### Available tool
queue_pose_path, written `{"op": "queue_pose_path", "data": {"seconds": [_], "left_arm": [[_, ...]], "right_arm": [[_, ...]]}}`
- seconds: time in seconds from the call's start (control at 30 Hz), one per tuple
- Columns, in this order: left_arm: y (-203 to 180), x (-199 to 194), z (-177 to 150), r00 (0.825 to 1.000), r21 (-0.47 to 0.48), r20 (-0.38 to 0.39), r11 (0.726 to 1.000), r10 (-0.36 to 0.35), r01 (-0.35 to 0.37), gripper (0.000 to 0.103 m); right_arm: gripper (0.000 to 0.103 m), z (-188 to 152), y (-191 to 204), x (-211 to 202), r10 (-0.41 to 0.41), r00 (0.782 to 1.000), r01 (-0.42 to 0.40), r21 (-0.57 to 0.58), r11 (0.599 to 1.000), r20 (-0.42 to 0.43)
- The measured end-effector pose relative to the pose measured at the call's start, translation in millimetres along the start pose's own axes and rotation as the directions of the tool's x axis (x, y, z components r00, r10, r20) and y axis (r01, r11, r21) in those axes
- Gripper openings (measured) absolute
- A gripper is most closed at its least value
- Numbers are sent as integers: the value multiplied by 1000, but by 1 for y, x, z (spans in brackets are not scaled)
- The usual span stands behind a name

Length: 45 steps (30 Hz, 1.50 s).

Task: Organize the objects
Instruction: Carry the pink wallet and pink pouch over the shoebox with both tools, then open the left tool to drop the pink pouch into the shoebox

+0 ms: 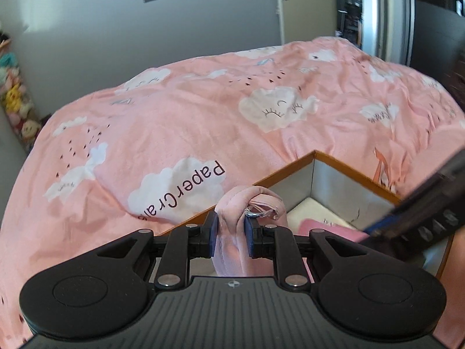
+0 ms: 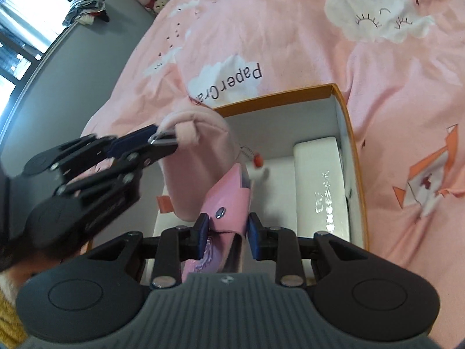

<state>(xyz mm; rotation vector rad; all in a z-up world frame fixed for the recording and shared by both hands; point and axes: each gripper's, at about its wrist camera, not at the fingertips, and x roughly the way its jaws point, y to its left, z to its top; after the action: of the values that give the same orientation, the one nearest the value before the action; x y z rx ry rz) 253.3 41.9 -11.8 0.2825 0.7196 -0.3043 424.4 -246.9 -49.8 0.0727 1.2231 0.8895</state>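
An open box with an orange rim (image 1: 290, 171) (image 2: 290, 91) lies on the pink bed. My left gripper (image 1: 231, 228) (image 2: 162, 139) is shut on a soft pink plush pouch (image 1: 235, 221) (image 2: 200, 160) with a metal ring, held over the box's left side. My right gripper (image 2: 228, 234) is shut on a pink wallet-like item (image 2: 229, 200) with a snap button, held over the box. It shows blurred at the right of the left wrist view (image 1: 421, 212). A white box (image 2: 322, 186) lies inside along the right wall.
The pink cloud-print duvet (image 1: 203, 110) (image 2: 377, 87) covers the bed around the box. Plush toys (image 1: 14, 99) line the wall at left. A door (image 1: 287, 0) and a wardrobe stand behind the bed. A window (image 2: 17, 29) is at far left.
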Motion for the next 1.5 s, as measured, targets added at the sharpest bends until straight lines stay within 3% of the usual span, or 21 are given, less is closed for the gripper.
{"op": "queue_pose_path", "data": {"seconds": [0.23, 0.4, 0.47, 0.57, 0.67, 0.73, 0.8, 0.87, 0.97, 1.1, 1.3, 1.37, 1.43, 1.5], "left_arm": [[7, 5, -11, 988, 38, -61, 989, -139, 141, 21], [2, 8, -18, 958, 54, -189, 972, -216, 230, 12], [-5, 11, -24, 958, 88, -224, 975, -179, 203, 11], [-7, 12, -30, 948, 80, -246, 970, -202, 227, 11], [0, 1, -25, 967, 57, -189, 982, -169, 182, 14], [8, -3, -18, 980, 36, -145, 989, -135, 142, 21], [14, -5, -10, 988, 31, -110, 993, -106, 110, 38], [14, -6, -2, 992, 57, -81, 993, -101, 105, 46], [3, -4, 7, 992, 143, -61, 983, -107, 115, 51], [-8, 14, 17, 994, 223, -66, 970, -81, 94, 52], [-7, 39, 21, 990, 219, -120, 971, -68, 93, 51], [-9, 39, 17, 991, 231, -124, 970, -49, 77, 42], [-12, 33, 12, 992, 248, -120, 966, -49, 77, 40], [-16, 24, 8, 993, 273, -111, 960, -39, 68, 28]], "right_arm": [[30, 6, -13, 32, -15, 999, 17, 63, 998, -31], [30, 5, -17, 40, -49, 997, 53, 56, 997, -57], [30, 4, -16, 37, -64, 996, 66, 42, 997, -62], [30, 3, -9, 24, -110, 993, 110, -17, 994, -45], [30, 2, -6, 11, -154, 988, 152, -67, 986, -19], [30, 4, -9, 7, -151, 988, 149, -64, 987, -24], [30, 6, -12, 6, -138, 990, 136, -47, 990, -38], [30, 6, -13, 7, -132, 990, 131, -42, 991, -42], [30, 5, -10, 10, -131, 990, 129, -51, 990, -44], [30, 5, -10, 15, -130, 990, 127, -54, 990, -56], [30, 7, -12, 17, -138, 988, 134, -62, 989, -72], [30, 8, -11, 19, -147, 987, 142, -73, 987, -69], [30, 9, -9, 21, -170, 984, 164, -93, 982, -56], [30, 10, -7, 24, -188, 981, 182, -102, 978, -50]]}}
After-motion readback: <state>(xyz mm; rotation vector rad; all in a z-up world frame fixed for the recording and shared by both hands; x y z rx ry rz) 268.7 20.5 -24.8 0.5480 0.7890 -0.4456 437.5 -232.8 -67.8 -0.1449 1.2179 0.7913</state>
